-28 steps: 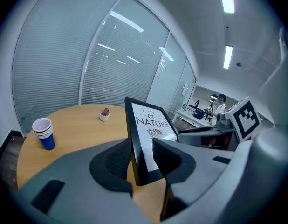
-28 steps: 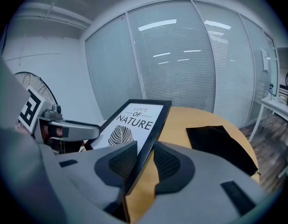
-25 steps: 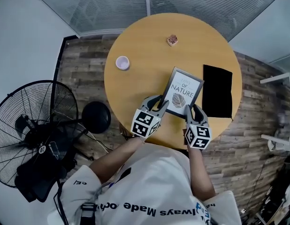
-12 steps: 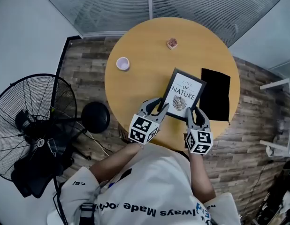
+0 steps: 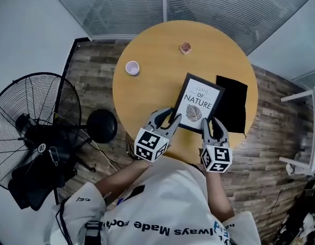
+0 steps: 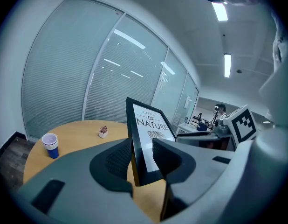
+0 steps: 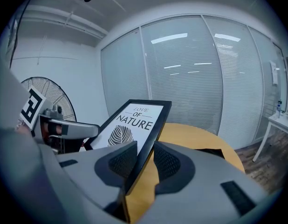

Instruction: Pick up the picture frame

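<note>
Together, left gripper (image 5: 170, 118) and right gripper (image 5: 212, 124) clamp fingers (image 6: 117, 161) on the picture frame (image 5: 199, 103).

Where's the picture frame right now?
In the head view, the picture frame is over the near right part of the table, clamped at its near corners by the left gripper and right gripper, with the black cloth to its right.

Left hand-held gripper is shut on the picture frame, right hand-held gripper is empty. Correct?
Half right. The right hand-held gripper is not empty: the right gripper view shows its jaws closed on the edge of the picture frame. The left hand-held gripper is shut on it, as stated.
</note>
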Tool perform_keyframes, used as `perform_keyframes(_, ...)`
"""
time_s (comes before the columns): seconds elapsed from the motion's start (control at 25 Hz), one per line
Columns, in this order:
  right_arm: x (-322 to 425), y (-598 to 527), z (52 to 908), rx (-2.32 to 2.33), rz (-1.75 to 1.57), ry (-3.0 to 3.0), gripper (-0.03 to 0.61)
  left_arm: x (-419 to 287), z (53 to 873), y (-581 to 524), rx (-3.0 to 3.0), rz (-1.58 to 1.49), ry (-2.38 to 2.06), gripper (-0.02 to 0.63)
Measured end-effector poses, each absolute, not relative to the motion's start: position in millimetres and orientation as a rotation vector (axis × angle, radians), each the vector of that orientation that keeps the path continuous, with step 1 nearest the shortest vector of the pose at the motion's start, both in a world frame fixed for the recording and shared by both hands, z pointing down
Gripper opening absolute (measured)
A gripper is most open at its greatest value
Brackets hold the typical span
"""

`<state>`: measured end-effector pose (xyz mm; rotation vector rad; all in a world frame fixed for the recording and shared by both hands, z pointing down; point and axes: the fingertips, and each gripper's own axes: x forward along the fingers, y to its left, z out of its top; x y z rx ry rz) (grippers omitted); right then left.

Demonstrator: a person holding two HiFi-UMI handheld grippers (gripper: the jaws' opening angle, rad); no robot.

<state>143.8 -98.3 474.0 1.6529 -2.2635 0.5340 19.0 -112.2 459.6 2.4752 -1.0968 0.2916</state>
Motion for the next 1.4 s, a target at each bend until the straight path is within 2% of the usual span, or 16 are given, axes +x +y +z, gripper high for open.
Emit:
perform_keyframes(0.8,181,-78,411,1.630,0.445,-2.393,0.123,54,400,-82,2.523,0.203,-1.165,0.129)
perform_keyframes(1.4,183,-75,367,1.612,0.349,-2.473,0.120,56,372,-73,2.504,0.103,-1.210,0.129)
